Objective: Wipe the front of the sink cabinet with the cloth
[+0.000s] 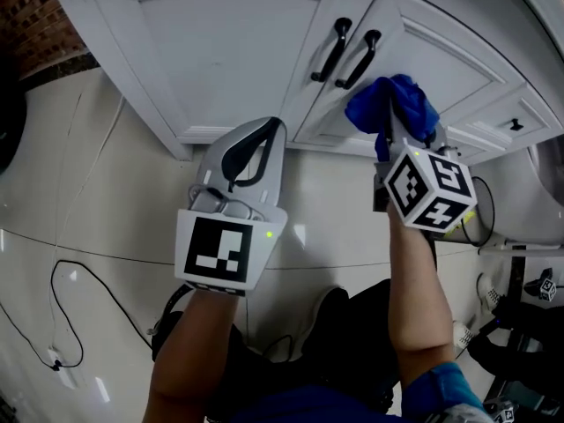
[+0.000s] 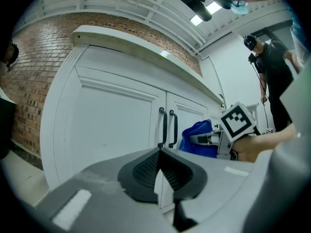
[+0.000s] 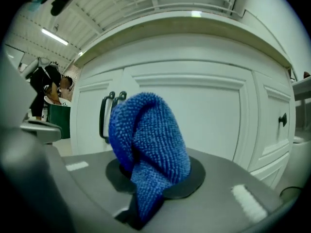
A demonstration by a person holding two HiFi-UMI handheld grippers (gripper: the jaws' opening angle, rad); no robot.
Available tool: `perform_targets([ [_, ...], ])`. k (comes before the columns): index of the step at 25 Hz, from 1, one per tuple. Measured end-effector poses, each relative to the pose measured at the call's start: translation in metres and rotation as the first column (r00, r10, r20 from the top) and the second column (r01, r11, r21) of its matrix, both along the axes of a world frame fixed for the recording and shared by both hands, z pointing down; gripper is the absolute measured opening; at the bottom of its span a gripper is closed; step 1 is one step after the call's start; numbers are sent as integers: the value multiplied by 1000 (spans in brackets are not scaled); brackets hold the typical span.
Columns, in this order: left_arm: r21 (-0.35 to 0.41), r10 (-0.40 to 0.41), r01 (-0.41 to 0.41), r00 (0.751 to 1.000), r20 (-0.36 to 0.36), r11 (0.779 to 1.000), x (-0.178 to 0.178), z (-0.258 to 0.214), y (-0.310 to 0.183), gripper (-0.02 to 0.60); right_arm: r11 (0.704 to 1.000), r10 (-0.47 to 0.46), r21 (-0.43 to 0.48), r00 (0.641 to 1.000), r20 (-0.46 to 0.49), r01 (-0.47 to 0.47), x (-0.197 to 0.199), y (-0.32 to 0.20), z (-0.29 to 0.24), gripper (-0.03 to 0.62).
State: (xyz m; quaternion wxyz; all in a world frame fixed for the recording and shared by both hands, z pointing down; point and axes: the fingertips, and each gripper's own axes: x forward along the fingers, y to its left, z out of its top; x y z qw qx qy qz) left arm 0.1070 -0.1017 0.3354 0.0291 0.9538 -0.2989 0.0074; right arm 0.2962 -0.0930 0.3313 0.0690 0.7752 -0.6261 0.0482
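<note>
The white sink cabinet (image 1: 229, 51) has two doors that meet at a pair of black handles (image 1: 345, 53). A bunched blue cloth (image 1: 398, 104) is held against the right door just below those handles, with my right gripper (image 1: 388, 123) shut on it. In the right gripper view the cloth (image 3: 148, 140) fills the space between the jaws and hides their tips. My left gripper (image 1: 275, 126) is shut and empty, its tips by the lower edge of the left door; in the left gripper view its black pads (image 2: 146, 168) meet at the tip.
A narrow panel with a black knob (image 1: 515, 124) lies right of the doors. A brick wall (image 1: 35, 25) stands left of the cabinet. A black cable (image 1: 62, 315) loops over the tiled floor. A person (image 2: 274, 76) stands beyond the cabinet.
</note>
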Motion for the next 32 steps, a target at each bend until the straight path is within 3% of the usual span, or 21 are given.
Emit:
perform_targets([
  [6,-15,31,-31,998,52,999,18,22,3,2,985,-29,-171,999,37,34,-2,2,66,67],
  [14,-42,48,-44,995,82,998,30,39,1,2,931,-34,-358,994,107,70,4,5,147,67],
  [19,-55,48,-43,994,96,998,31,47,-1,2,882,-29,-459,985,170,106,8,4,198,67],
  [25,-76,65,-55,990,124,996,34,61,-1,2,854,24,-504,958,287,130,19,6,236,66],
  [29,-181,54,-31,991,124,983,32,91,-9,2,851,10,-495,938,346,174,13,2,245,66],
  [32,-229,58,-28,990,127,973,34,102,-8,2,830,-3,-526,944,331,187,14,10,243,66],
])
